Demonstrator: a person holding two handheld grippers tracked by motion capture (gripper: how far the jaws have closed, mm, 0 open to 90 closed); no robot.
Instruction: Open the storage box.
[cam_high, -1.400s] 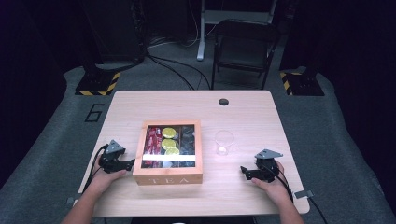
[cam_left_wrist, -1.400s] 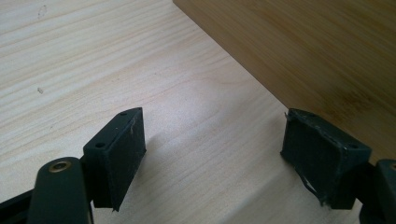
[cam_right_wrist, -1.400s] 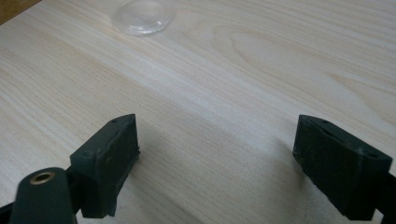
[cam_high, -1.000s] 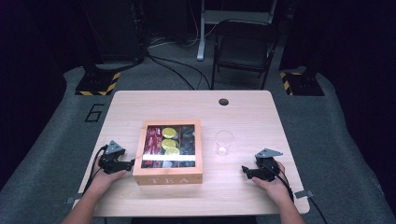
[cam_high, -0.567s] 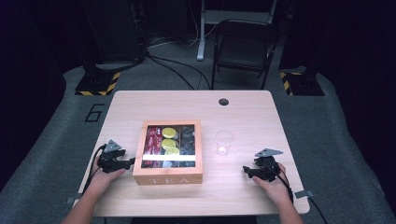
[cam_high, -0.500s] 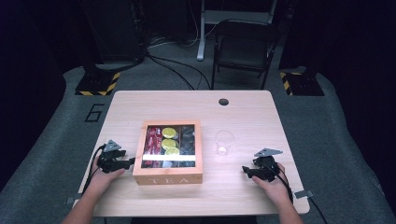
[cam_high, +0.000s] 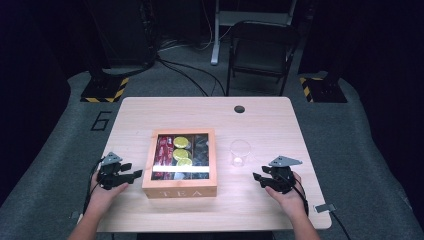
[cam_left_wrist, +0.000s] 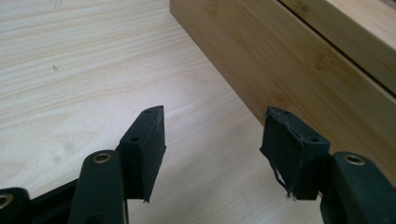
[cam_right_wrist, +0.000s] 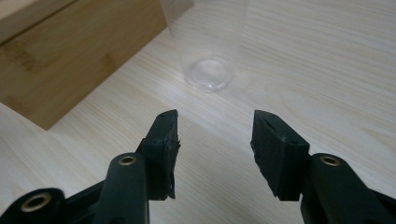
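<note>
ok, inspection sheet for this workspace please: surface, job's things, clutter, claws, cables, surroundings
Surface: light wood table, round hole near far edge.
Job's things: wooden tea box, glass lid shut, packets inside; clear cup upright to its right.
Clutter: nothing seen.
Claws: left claw open, empty, beside the box's left side; right claw open, empty, pointed at the cup, apart from it.
Cables: one trails off each claw; more on the floor behind.
Surroundings: dark room, folding chair, striped stand bases.
</note>
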